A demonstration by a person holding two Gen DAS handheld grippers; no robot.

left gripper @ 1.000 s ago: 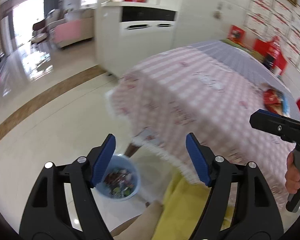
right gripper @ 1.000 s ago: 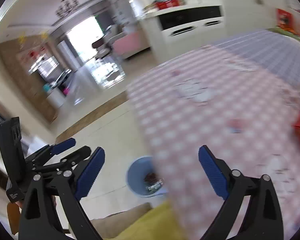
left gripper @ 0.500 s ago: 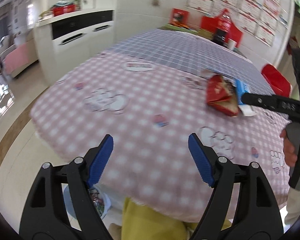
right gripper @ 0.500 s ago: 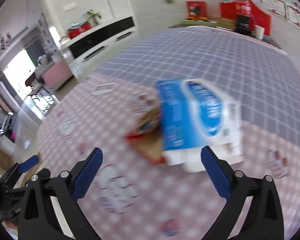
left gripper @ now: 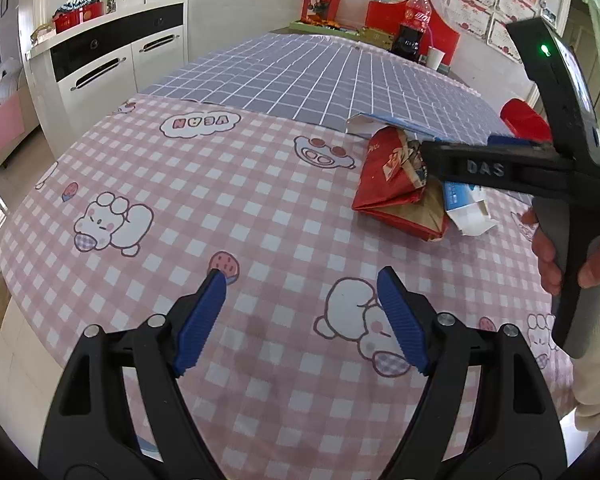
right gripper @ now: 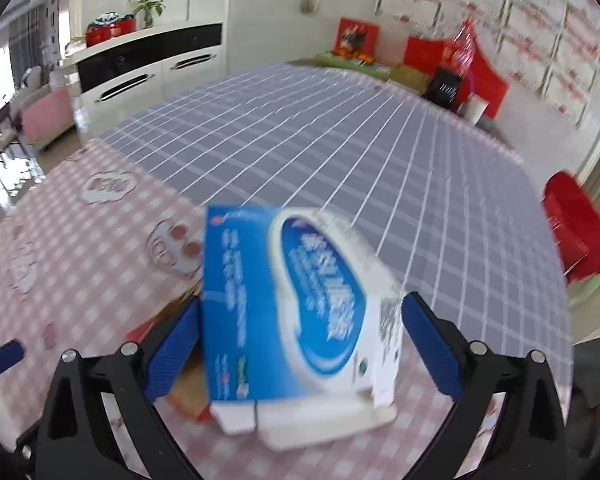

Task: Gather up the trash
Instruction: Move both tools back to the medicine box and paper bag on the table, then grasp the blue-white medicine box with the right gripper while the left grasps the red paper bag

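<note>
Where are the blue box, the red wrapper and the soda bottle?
blue box [right gripper: 300, 300]: right wrist view, top face.
red wrapper [left gripper: 388, 184]: left wrist view, crumpled red face.
soda bottle [left gripper: 419, 8]: left wrist view, red label.

Table w/ pink check cloth, grey grid cloth behind, red wrapper & blue-white carton on pink part

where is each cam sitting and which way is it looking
Left wrist: on the left claw, angled down over the pink checked tablecloth; shows its open blue pads, the right claw and a hand.
Right wrist: on the right claw, open either side of the blue and white carton.
Shared: carton, red wrapper, tablecloth.
</note>
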